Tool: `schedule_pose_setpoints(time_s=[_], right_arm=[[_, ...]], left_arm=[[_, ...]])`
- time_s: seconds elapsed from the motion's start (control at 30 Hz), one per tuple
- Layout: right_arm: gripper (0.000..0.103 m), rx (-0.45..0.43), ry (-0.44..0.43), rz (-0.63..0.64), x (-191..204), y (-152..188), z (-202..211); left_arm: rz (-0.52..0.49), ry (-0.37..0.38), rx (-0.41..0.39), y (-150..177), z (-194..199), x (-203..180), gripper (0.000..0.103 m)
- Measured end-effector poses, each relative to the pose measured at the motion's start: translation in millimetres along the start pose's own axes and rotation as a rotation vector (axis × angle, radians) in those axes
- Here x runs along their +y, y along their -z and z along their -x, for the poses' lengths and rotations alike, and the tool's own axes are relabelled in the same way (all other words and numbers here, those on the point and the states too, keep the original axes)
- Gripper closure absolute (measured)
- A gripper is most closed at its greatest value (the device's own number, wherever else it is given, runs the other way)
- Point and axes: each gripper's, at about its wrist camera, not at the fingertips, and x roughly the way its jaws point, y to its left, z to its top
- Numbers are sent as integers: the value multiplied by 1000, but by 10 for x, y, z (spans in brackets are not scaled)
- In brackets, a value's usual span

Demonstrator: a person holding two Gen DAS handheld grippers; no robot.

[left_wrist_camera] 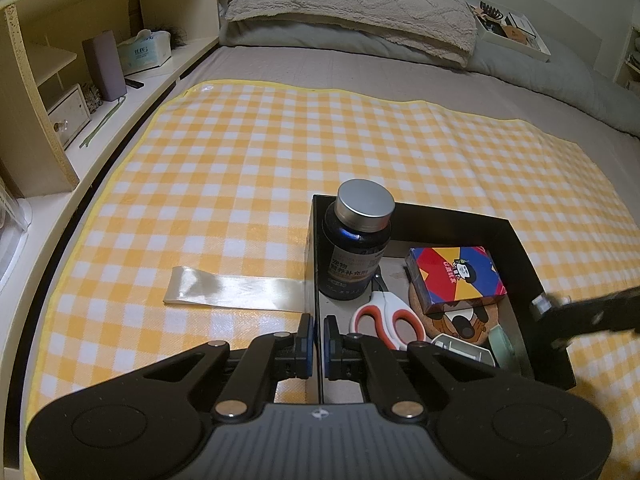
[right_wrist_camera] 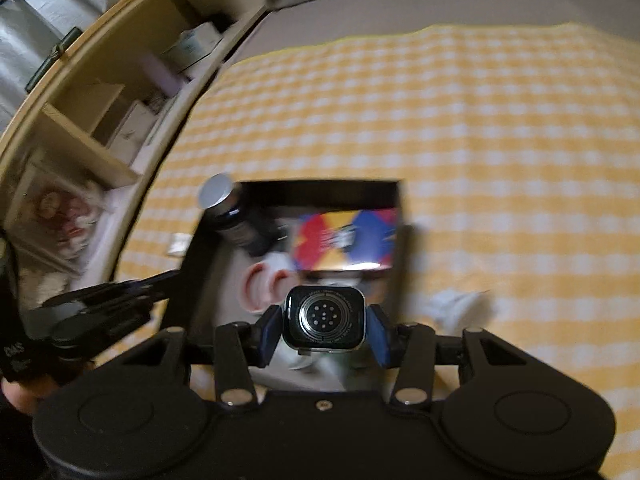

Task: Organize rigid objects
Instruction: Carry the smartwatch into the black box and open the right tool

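Two handheld grippers are working over a bed covered by a yellow-and-white checked cloth (left_wrist_camera: 248,168). I am keeping the left gripper (left_wrist_camera: 316,344) clenched on the near left wall of a shallow black box (left_wrist_camera: 516,240), its blue pads pressing that thin wall from both sides. Inside the box, a dark bottle (left_wrist_camera: 356,248) with a silver lid is standing upright in the far left corner. Beside it, red-and-white scissors (left_wrist_camera: 386,318) are lying flat, and a colourful card box (left_wrist_camera: 456,278) is resting on a round cartoon coaster (left_wrist_camera: 460,322). Outside, a strip of clear tape (left_wrist_camera: 232,290) is lying on the cloth, touching the box's left side.

I am grasping a watch body (right_wrist_camera: 324,318) in the right gripper (right_wrist_camera: 325,330), the blue pads squeezing its two sides, its round sensor back facing the camera. It is hanging above the near end of the box, clear of the things inside. That view is blurred. From the left camera, the right gripper is showing only as a dark blur at the box's right edge. Shelves (left_wrist_camera: 60,80) are running along the left of the bed, and a grey pillow (left_wrist_camera: 352,4) is lying at the far end.
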Motion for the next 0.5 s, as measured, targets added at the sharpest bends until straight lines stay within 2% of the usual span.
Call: schedule_pose_setpoints(time_s=[0.13,0.23,0.4,0.5], right_arm=[[56,60,-45,-25,185,17,-265],[56,123,-102,-117,217,31,-499],[56,144,-123,-151,308,47,-720],[55,148,-162,-212,260,67,-808]], left_arm=[[5,7,0,-1,-1,13,99],[15,16,2,-1,-3,32,99],[34,34,4,1,-2,70,99],[37,38,5,-6,-4,75,99]])
